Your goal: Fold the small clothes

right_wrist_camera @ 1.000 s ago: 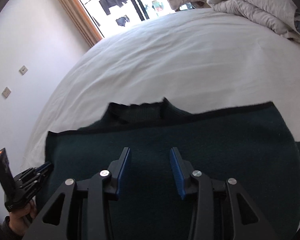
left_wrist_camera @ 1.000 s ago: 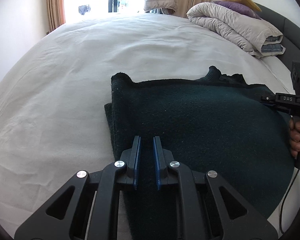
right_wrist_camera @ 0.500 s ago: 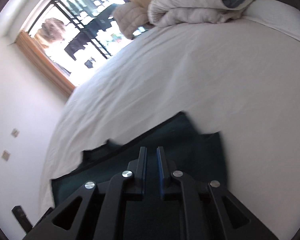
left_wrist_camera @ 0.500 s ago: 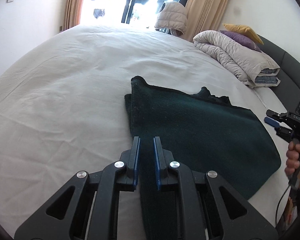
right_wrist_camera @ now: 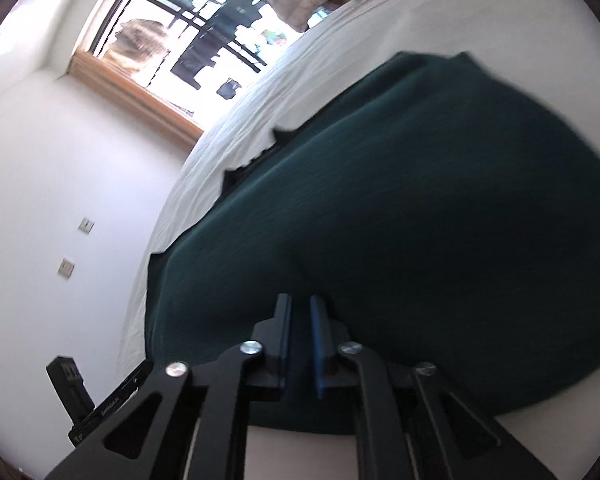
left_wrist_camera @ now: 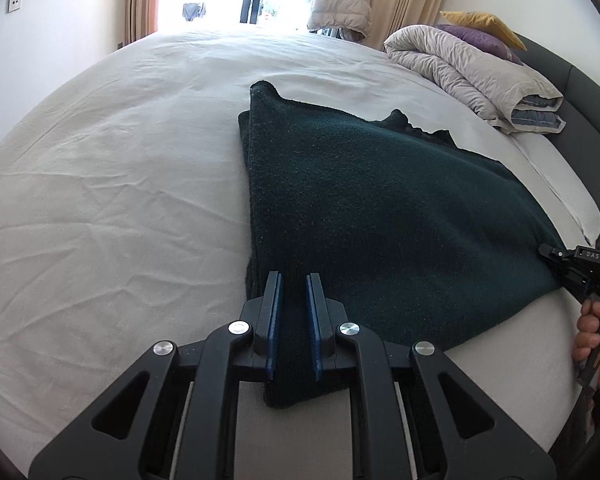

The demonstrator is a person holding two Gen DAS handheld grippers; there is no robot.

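A dark green knitted garment (left_wrist_camera: 380, 208) lies folded on the white bed sheet (left_wrist_camera: 100, 200). My left gripper (left_wrist_camera: 294, 280) is shut on its near left corner, with fabric pinched between the blue pads. At the garment's right corner, my right gripper (left_wrist_camera: 550, 254) is held by a hand (left_wrist_camera: 596, 332). In the right wrist view the right gripper (right_wrist_camera: 300, 300) is rolled sideways. Its jaws are closing tight on the garment (right_wrist_camera: 420, 200), and fabric fills the narrow gap between them. The left gripper's body (right_wrist_camera: 100, 404) shows at the lower left there.
A rolled grey duvet (left_wrist_camera: 472, 76) with purple and yellow pillows (left_wrist_camera: 480, 24) lies against the dark headboard (left_wrist_camera: 580, 92) at the far right. A puffy jacket (left_wrist_camera: 340, 4) hangs by the bright window. Wide bare sheet spreads left of the garment.
The right gripper's jaws went from wide apart to closed on the garment's right corner, and it rolled sideways. The left gripper drew back to the near left corner, still gripping.
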